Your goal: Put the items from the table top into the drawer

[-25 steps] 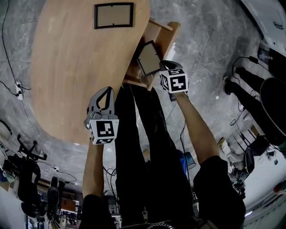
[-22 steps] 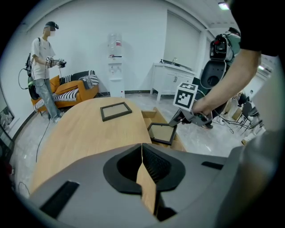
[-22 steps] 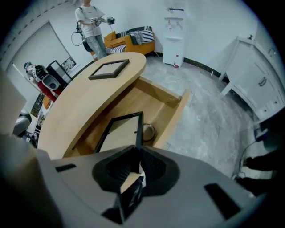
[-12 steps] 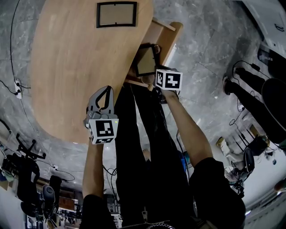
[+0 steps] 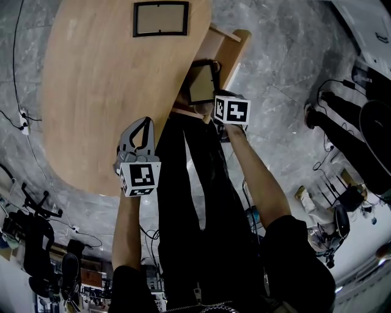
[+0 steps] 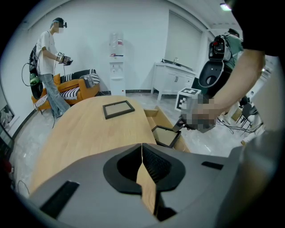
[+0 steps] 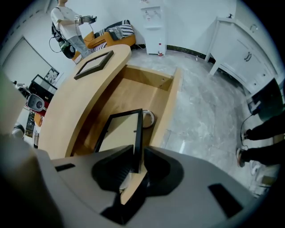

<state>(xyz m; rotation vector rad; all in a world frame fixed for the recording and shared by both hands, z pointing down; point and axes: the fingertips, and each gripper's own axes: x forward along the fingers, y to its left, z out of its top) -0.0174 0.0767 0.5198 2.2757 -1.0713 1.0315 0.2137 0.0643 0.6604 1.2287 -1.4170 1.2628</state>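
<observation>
My right tongs point(image 7: 137, 156) pinch the black picture frame point(image 7: 119, 133) by one edge, holding it over the open drawer point(image 7: 172, 95), I judge so it can go down flat inside. My left tongs point(image 6: 141, 149) are closed on nothing and hover above the table point(image 5: 91, 98), where the second frame point(image 5: 160, 19) lies.

1. Left gripper point(image 6: 142, 149): a broad, smooth grey shell with two jaws lined in black. One black pad point(image 6: 156, 164) has a fine ribbed texture. A small dark rectangular slot sits on either side of the shell.
2. Right gripper point(image 7: 138, 155): the same grey shell, black-lined jaws and dark side slots.
3. Each gripper carries a white cube printed with black square markers: the left cube point(image 5: 139, 177) and the right cube point(image 5: 232, 110).
4. Seen from above, the left gripper's grey frame has a black-edged teardrop opening.
5. The person wears black trousers point(image 5: 183, 202) and a black top with short sleeves point(image 5: 299, 244).
</observation>
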